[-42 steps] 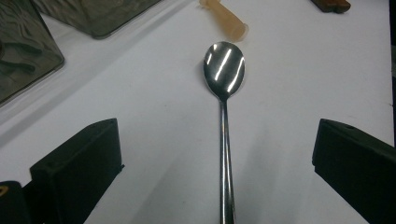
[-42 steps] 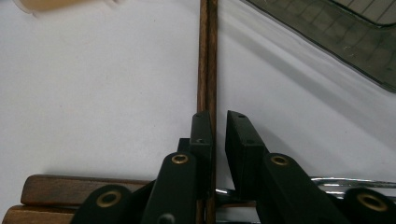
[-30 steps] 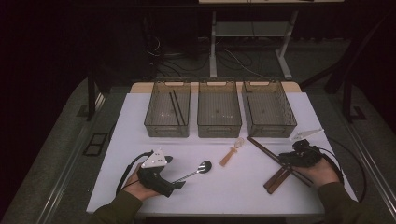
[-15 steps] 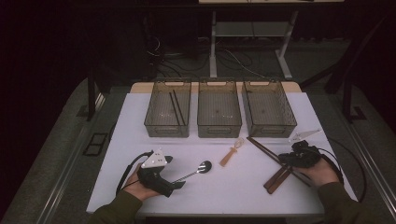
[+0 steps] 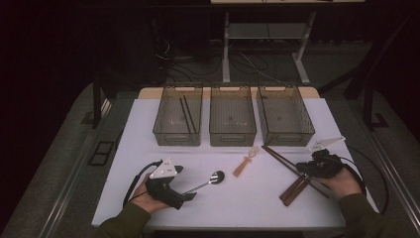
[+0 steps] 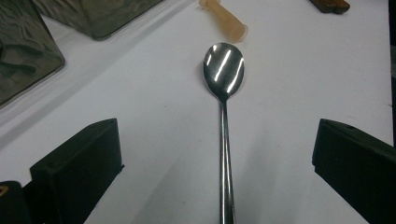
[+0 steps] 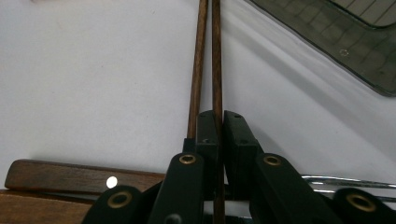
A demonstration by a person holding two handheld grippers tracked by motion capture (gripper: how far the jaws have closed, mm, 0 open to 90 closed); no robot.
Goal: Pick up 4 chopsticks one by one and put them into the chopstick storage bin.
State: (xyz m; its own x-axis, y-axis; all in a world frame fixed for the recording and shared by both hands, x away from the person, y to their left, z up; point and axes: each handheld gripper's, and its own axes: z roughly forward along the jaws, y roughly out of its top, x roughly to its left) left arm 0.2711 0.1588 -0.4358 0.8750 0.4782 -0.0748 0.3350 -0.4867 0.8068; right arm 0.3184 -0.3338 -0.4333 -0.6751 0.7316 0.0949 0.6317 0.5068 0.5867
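Observation:
A metal spoon (image 5: 213, 178) lies on the white table, its handle running between the jaws of my left gripper (image 5: 190, 195), which rests on the table. The left gripper view has the spoon (image 6: 224, 74) centred between the wide-apart jaws of this left gripper (image 6: 215, 129), which is open and touches nothing. At the right, my right gripper (image 5: 303, 171) is shut on the near end of a pair of brown chopsticks (image 5: 280, 157). In the right gripper view one chopstick (image 7: 217, 56) passes between the pressed jaws of the right gripper (image 7: 220, 114). The other chopstick lies just beside the jaws.
Three clear bins (image 5: 233, 130) stand in a row at the back; the left bin (image 5: 177, 131) holds two dark chopsticks (image 5: 185, 111). A small beige spoon (image 5: 245, 164) lies mid-table. Two wooden-handled utensils (image 5: 293, 191) lie under my right gripper.

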